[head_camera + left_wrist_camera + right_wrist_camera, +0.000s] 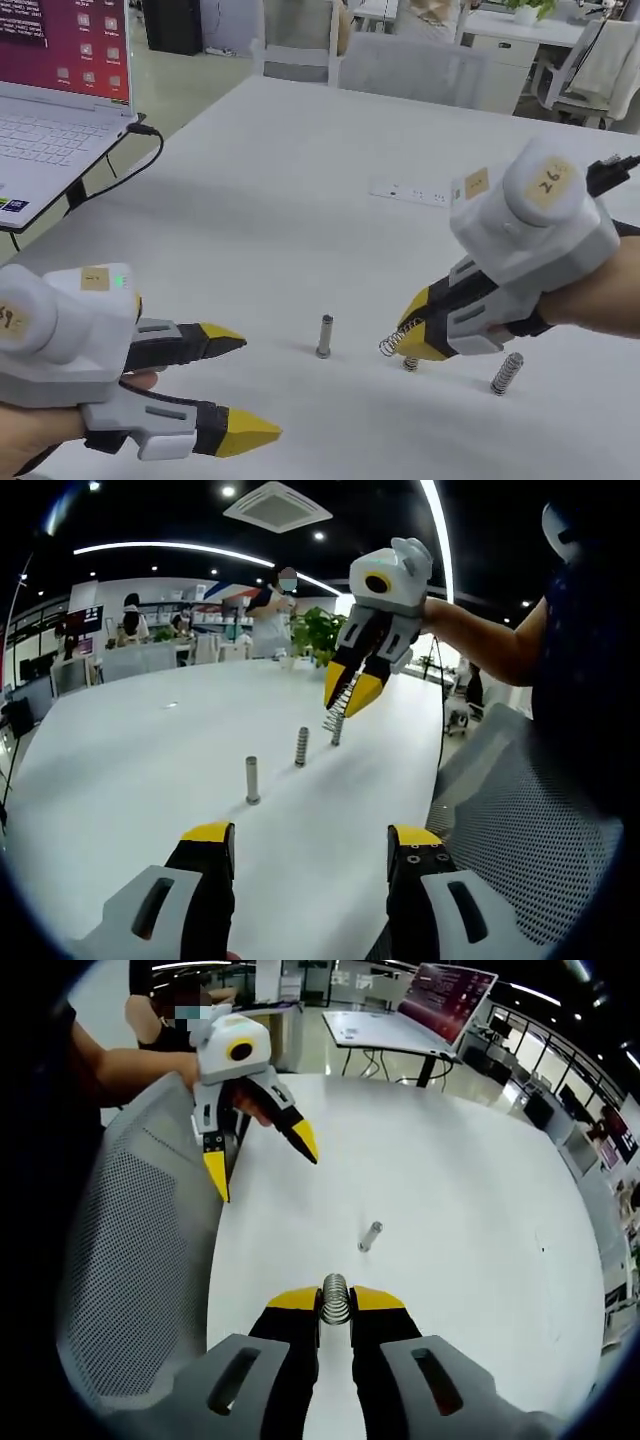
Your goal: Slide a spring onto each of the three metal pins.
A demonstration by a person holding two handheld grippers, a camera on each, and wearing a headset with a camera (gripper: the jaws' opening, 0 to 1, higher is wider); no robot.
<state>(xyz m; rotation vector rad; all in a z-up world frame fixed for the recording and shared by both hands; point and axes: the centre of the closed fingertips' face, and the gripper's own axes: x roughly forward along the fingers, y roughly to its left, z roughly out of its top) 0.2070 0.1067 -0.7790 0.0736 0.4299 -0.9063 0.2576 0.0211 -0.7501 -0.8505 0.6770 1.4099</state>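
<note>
A bare metal pin (325, 336) stands upright on the white table (260, 200). To its right is a pin carrying a spring (507, 373). Between them a short coiled stub (410, 364) pokes out under my right gripper (408, 342), which is shut on a loose spring (392, 342) held slanted just above the table. From my right gripper (336, 1305) the spring (336, 1288) stands between the jaws, with the bare pin (371, 1235) ahead. My left gripper (258, 390) hovers open and holds nothing, left of the pins. The left gripper view shows the bare pin (252, 780), a sprung pin (301, 747) and the held spring (338, 705).
An open laptop (50, 90) with a black cable (130, 170) sits at the table's far left. A white power strip (408, 192) lies beyond the pins. Chairs (420, 65) stand past the far edge, and a mesh chair (130, 1260) is beside the near edge.
</note>
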